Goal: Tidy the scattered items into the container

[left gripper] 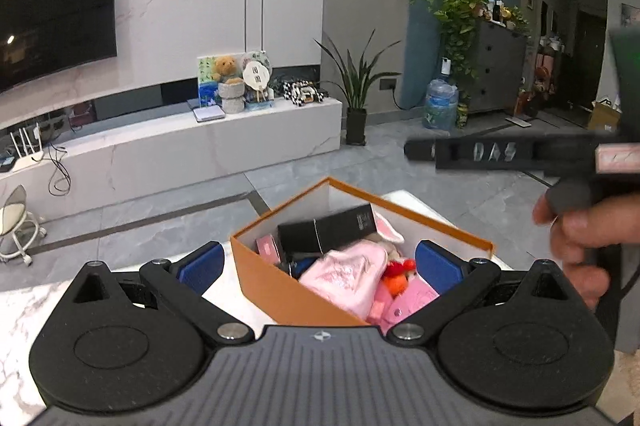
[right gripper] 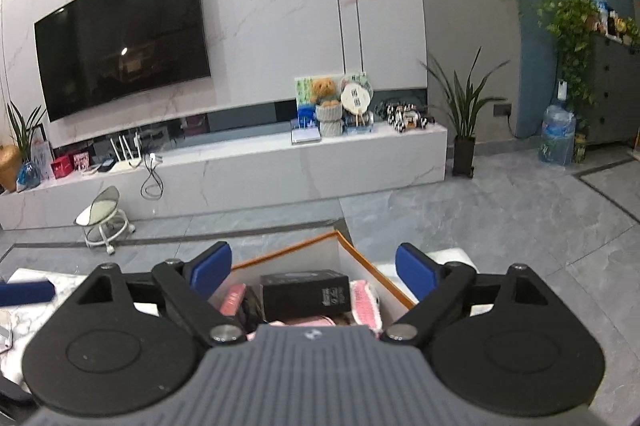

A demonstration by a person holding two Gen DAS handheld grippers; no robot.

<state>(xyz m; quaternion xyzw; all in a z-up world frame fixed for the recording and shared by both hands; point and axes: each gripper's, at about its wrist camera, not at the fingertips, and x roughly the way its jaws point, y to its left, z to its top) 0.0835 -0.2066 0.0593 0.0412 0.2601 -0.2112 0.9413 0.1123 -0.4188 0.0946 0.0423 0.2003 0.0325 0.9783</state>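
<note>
The left tongs (left gripper: 316, 262) stood with their blue pads (left gripper: 202, 264) wide apart and nothing between them. The right tongs (right gripper: 312, 268) also stood wide apart and empty. Both pairs were held above the orange box (left gripper: 280, 286), clear of its contents.

The box rested on the white marble desk (left gripper: 24, 310), near the far edge, with one corner pointing away from the cameras. Its lid was off. Inside lay a black carton (left gripper: 328, 232) toward the far side, a pink cloth (left gripper: 344, 276) in the middle, a small red and orange toy (left gripper: 398, 276) beside the cloth, and a pink case (left gripper: 268, 246) against the left wall.

In the left wrist view, a hand (left gripper: 580, 242) gripped the handle of the right tongs at the right of the frame. In the right wrist view, a blue pad of the left tongs showed at the left edge, over the desk.
</note>
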